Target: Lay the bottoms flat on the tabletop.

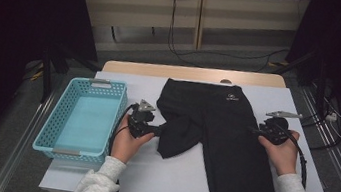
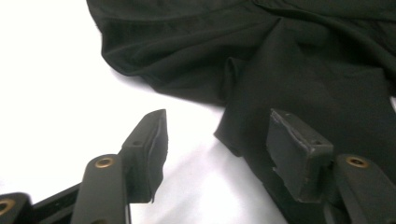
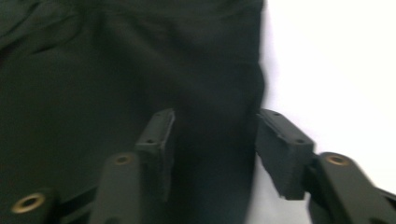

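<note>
A pair of black trousers (image 1: 226, 134) lies on the white table cover (image 1: 166, 181), waistband toward the far edge. One leg is folded up into a crumpled flap at the left. My left gripper (image 1: 157, 130) sits at that flap's left edge. In the left gripper view it (image 2: 217, 128) stands open, with a corner of the black cloth (image 2: 303, 70) lying between the jaws and under the right one. My right gripper (image 1: 254, 131) is at the trousers' right edge. In the right gripper view it (image 3: 215, 121) is open, straddling the cloth's edge (image 3: 93, 70) without pinching it.
A light blue plastic basket (image 1: 51, 124) stands on the table's left side, close to my left hand, with nothing in it. White cover shows in front of the trousers. Dark stands and cables lie on the floor beyond the table.
</note>
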Demonstrator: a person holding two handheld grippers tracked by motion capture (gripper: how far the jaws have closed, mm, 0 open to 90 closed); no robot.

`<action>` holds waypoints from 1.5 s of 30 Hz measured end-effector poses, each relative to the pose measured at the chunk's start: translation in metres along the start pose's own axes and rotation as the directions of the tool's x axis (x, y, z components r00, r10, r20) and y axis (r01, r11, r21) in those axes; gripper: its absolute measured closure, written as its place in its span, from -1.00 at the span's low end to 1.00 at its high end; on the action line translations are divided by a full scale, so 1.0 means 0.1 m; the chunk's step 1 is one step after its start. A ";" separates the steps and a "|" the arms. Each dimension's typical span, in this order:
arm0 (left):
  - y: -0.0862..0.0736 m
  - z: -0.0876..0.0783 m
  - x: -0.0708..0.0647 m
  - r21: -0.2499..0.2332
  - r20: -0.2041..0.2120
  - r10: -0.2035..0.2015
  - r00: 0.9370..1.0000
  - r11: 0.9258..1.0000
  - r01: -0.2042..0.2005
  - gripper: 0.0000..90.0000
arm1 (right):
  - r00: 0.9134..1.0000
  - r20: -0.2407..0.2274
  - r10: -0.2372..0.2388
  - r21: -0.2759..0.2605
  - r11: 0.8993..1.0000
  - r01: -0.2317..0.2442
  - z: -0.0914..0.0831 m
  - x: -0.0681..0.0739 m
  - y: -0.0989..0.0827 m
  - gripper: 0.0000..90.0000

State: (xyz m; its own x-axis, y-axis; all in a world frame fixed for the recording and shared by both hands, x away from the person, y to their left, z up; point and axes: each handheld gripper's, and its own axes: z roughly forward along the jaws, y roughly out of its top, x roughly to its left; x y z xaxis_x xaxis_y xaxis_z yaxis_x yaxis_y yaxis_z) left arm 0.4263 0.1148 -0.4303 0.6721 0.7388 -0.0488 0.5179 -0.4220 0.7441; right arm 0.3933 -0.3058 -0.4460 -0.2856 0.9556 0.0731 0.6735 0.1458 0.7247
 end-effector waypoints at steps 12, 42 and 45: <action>-0.07 0.17 -0.08 0.038 0.069 0.063 0.996 0.997 -0.065 0.16 | 0.997 -0.070 -0.043 -0.043 0.998 0.040 -0.19 0.25 -0.05 -0.24; 0.20 0.11 -0.53 0.021 0.274 0.039 0.961 0.999 -0.046 0.96 | 0.978 -0.150 -0.145 -0.062 0.989 0.137 -0.33 0.68 -0.15 -0.26; 0.17 0.15 -0.55 0.025 0.266 0.050 0.963 0.998 -0.059 0.90 | 0.972 -0.162 -0.172 -0.053 0.985 0.166 -0.29 0.74 -0.16 -0.26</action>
State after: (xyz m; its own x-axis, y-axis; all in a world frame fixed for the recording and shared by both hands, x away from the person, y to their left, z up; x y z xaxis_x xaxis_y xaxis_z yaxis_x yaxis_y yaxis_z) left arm 0.4061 0.0593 -0.4247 0.8136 0.5505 -0.1871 0.4907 -0.4776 0.7288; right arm 0.3417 -0.2445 -0.4320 -0.5037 0.8620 0.0571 0.5800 0.2885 0.7618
